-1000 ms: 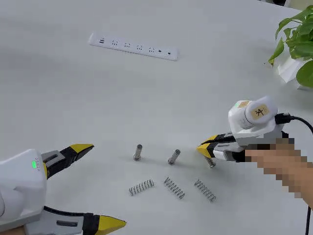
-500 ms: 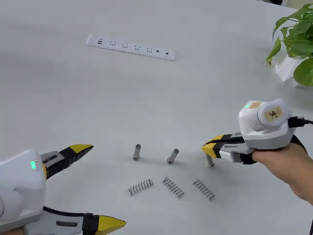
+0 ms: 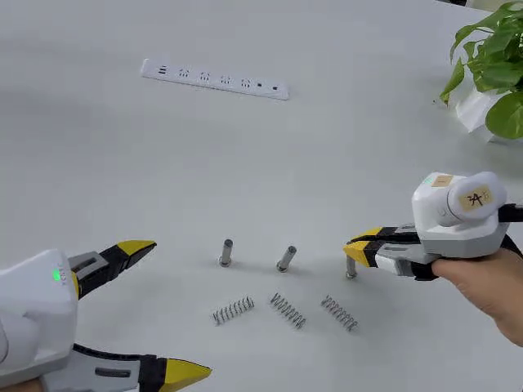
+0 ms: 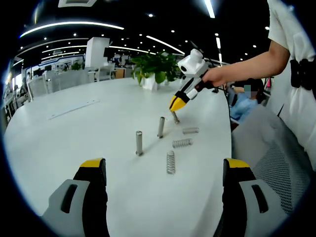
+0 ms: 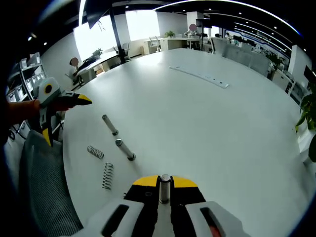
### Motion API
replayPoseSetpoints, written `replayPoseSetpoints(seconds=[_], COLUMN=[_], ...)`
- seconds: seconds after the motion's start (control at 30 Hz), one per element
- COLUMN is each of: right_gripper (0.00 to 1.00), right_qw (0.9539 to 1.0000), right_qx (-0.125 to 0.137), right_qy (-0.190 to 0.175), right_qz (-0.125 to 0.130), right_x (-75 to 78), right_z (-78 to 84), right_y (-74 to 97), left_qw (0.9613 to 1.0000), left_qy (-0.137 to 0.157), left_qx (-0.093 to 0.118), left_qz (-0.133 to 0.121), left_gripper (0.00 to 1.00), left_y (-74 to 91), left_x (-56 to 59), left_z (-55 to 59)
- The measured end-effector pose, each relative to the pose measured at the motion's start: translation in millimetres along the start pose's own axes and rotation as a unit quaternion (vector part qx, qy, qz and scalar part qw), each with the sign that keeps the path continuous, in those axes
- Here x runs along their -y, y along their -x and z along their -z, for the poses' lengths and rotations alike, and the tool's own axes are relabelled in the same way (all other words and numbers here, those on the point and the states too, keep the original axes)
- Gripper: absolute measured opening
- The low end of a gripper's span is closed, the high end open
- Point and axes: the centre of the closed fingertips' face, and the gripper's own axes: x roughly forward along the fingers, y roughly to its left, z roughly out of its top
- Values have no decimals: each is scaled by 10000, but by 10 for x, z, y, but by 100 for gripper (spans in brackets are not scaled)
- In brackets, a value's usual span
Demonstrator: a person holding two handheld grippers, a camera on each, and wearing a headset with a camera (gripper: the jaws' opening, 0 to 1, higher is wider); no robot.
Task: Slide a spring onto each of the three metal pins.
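Pins: three in a row across the near worktop. The left pin and middle pin stand free. The right pin is at the right end of the row.
Springs: three, lying flat in a row just nearer than the pins, each apart from them. They are the left spring, middle spring and right spring.
Right gripper: jaws closed on the top of the right pin. The right gripper view shows the pin's head between the yellow tips.
Left gripper: jaws spread wide, at the near left, well apart from the left pin.
Change: over the last second the right gripper and its hand have drawn off to the right, so the right pin now sits at the very tips. The other pins, the springs and the left gripper keep their places.
Room: broad bare worktop lies beyond the pins. A power strip lies far left and a plant stands at the far right corner. The gripper views show the worktop's near edge close behind the springs.
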Motion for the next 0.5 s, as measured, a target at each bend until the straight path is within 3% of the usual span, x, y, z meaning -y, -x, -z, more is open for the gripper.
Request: replayPoseSetpoints(seconds=[0.5], right_gripper=[4], right_qw=[9999], right_qx=[107], right_qy=[-33], right_qz=[62], right_x=[-51], right_z=[54], right_y=[77], left_qw=[10000], left_qy=[-22], left_qx=[-1], left_qz=[36], left_gripper=[98], left_y=[-10], left_x=[11], left_z=[-12])
